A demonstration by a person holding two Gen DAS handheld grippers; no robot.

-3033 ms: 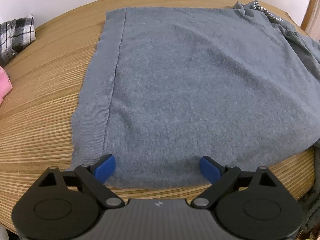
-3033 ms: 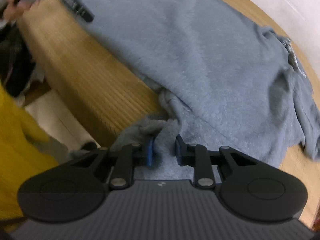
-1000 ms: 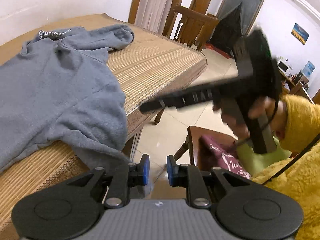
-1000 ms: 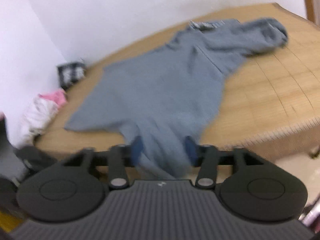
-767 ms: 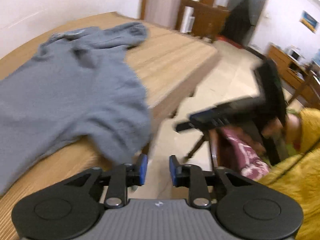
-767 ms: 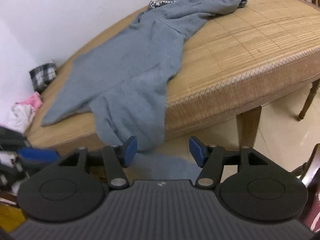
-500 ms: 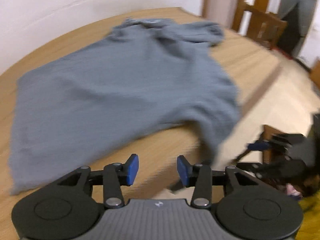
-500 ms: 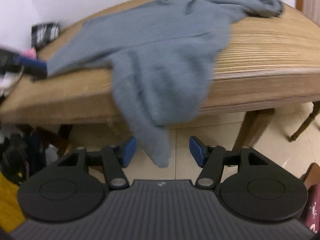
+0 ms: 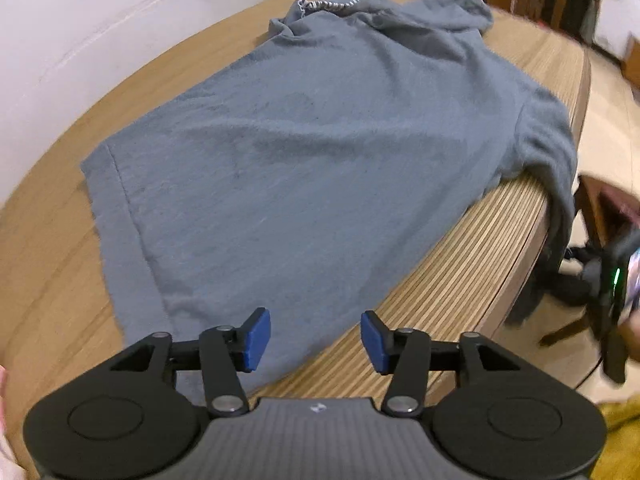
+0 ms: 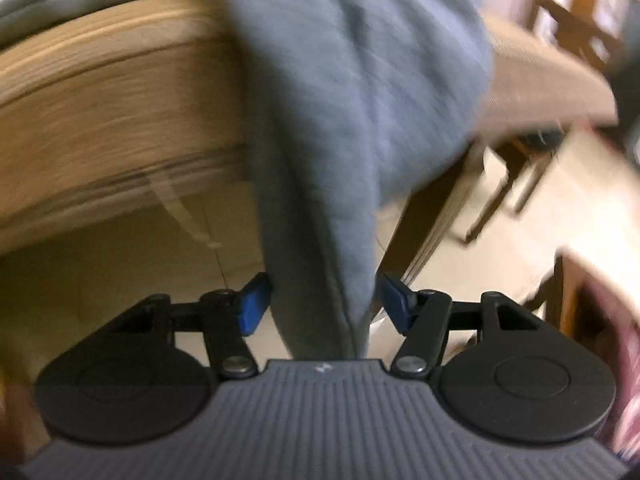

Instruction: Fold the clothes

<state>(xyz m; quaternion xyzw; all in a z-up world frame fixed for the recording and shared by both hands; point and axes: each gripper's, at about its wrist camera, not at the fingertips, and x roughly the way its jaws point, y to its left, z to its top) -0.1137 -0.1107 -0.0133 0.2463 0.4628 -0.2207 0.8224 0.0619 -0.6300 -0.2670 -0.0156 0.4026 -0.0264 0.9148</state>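
Grey sweater [image 9: 320, 160] spread flat on wooden table [image 9: 472, 264], one sleeve [image 10: 340, 184] hanging over the edge. Left gripper [image 9: 315, 338] above the hem corner, fingers wide apart, empty. Right gripper [image 10: 323, 301] below the table edge, fingers wide apart either side of the sleeve, not clamped.

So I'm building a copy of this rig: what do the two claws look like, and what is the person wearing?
Both match: the left claw and right claw have blue pads on black linkage arms with silver pivot pins, two round black discs, and a ribbed grey body with a small white logo. The other claw's body shows a green light. A fuzzy yellow sleeve shows at the edge.
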